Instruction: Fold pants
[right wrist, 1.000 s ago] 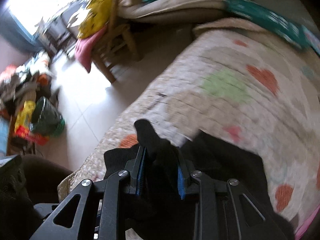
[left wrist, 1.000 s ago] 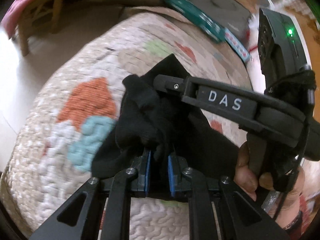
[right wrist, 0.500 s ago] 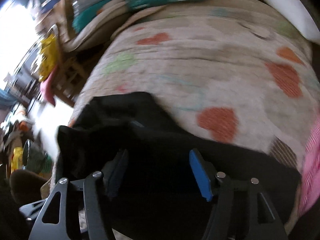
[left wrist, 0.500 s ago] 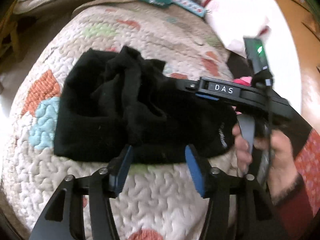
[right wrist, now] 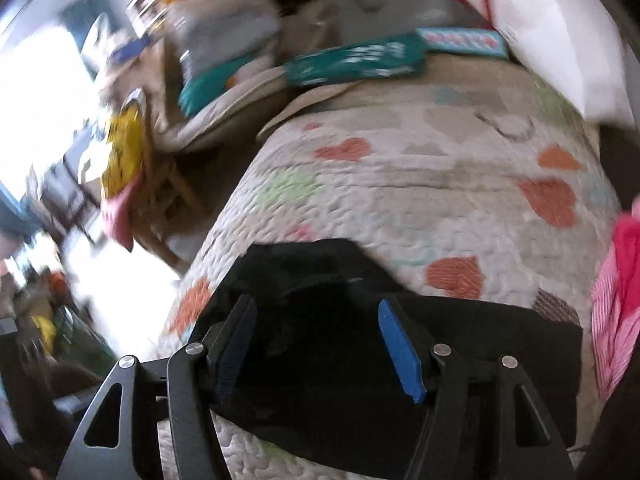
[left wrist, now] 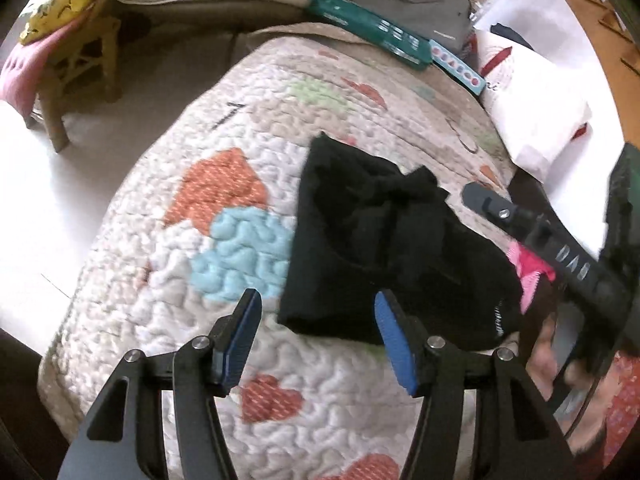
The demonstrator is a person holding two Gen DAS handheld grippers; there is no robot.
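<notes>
The black pants [left wrist: 384,248] lie bunched and partly folded on the quilted bed cover [left wrist: 224,240]. In the left wrist view my left gripper [left wrist: 316,336] hangs open just short of their near edge, nothing between its blue pads. The other tool, held by a hand [left wrist: 560,356], reaches in from the right above the cloth. In the right wrist view my right gripper [right wrist: 316,344] is open over the dark pants [right wrist: 352,408], its pads apart and free of the fabric.
A pink garment [right wrist: 616,292] lies right of the pants. Teal boxes [left wrist: 372,32] and a grey case [left wrist: 416,4] sit at the bed's far end, beside a white pillow [left wrist: 532,96]. A wooden chair [left wrist: 72,72] stands left on the floor.
Both grippers let go of the pants and opened wide. They drew back from the cloth, which now lies loose on the quilt; the right view swung to the right.
</notes>
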